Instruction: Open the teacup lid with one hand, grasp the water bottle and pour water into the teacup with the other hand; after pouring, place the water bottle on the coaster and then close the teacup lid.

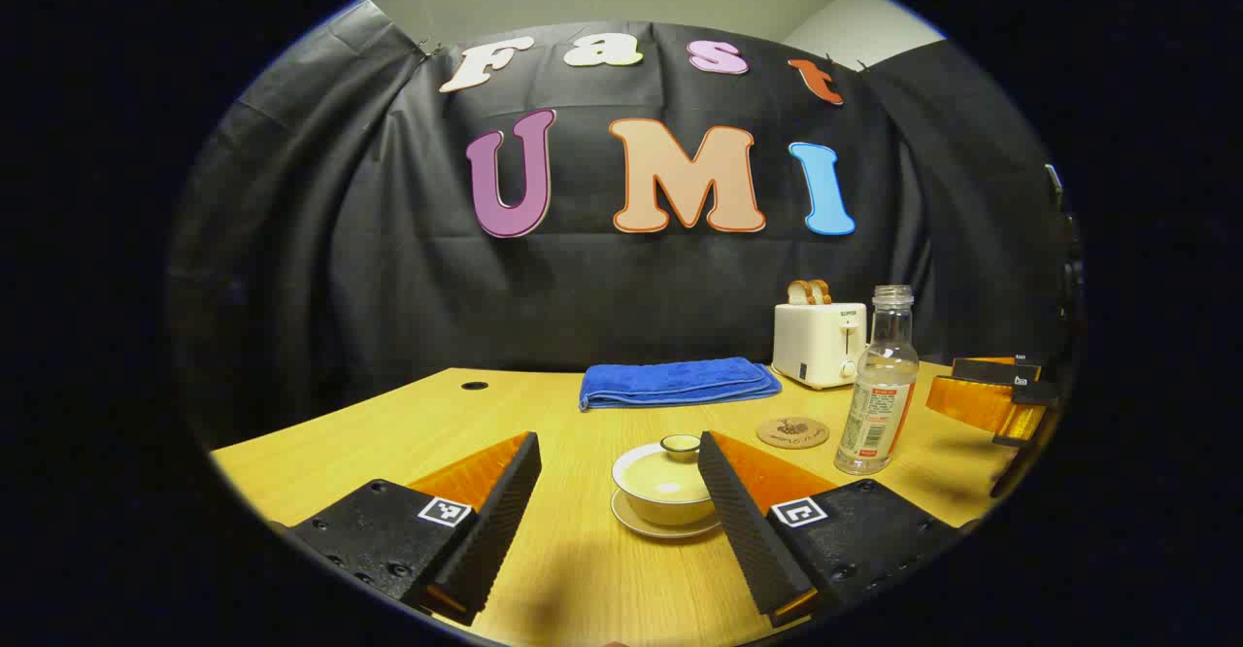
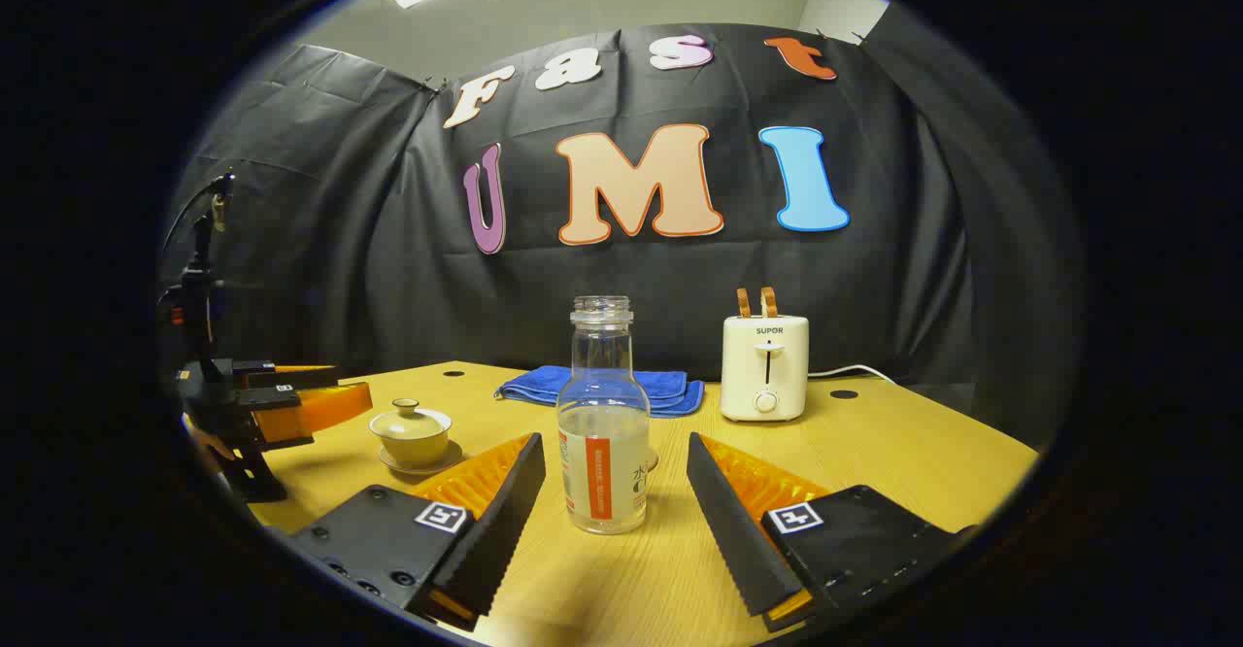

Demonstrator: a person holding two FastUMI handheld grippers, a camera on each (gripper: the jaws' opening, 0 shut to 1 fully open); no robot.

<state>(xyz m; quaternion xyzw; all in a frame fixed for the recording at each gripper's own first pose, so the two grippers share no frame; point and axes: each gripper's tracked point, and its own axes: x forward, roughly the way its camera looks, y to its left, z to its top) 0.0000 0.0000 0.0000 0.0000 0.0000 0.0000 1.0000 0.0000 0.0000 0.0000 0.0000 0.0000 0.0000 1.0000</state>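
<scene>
Both grippers are spread wide, grasping nothing. The left gripper (image 1: pixel 617 516) frames the lidded teacup (image 1: pixel 665 485) on its saucer; the right gripper (image 2: pixel 614 521) brackets the upright, uncapped water bottle (image 2: pixel 603 419). The coaster (image 1: pixel 792 431) lies just beside the bottle. Farther back sit a blue towel (image 1: pixel 678 381) and a toaster (image 2: pixel 765 365).

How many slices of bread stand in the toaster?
2. Both slices stand side by side in the top of the white toaster: the left slice and the right slice. Nothing suggests more slices hidden inside.
</scene>
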